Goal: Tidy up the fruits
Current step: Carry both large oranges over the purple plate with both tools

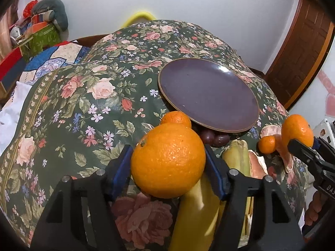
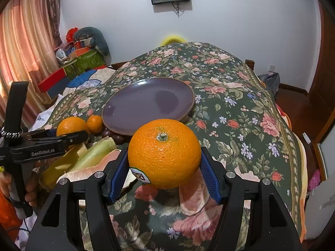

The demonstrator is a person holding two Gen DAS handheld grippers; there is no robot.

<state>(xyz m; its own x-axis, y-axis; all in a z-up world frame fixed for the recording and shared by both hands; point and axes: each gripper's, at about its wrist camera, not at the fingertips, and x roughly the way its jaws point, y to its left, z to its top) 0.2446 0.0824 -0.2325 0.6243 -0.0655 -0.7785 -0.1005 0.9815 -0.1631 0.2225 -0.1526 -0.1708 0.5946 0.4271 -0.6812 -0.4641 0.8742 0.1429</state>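
So both grippers have an orange each right now. The left gripper has its blue pads pressed against the sides of a big orange, held up off the floral tablecloth, stem end tipped toward the upper left. The right gripper is clamped the same way on the stickered orange, stem dimple facing up and a label peeking out at its lower left. In the left wrist view you can also spot that right gripper and its orange off at the right edge of the table, with a small mandarin just beside it. The purple plate sits roughly in the middle of the table with nothing on it, and its near rim seems to be propped up on something, since a few dark round fruits show right under that edge; can't really tell what they are. Another small mandarin sits just in front of the plate's near left rim, right behind the held orange. Bananas lie along the near edge of the table below the left gripper, next to some pale green stalk-looking pieces and pinkish pomelo peel. The right wrist view has more of that peel lying on the cloth directly under its orange.
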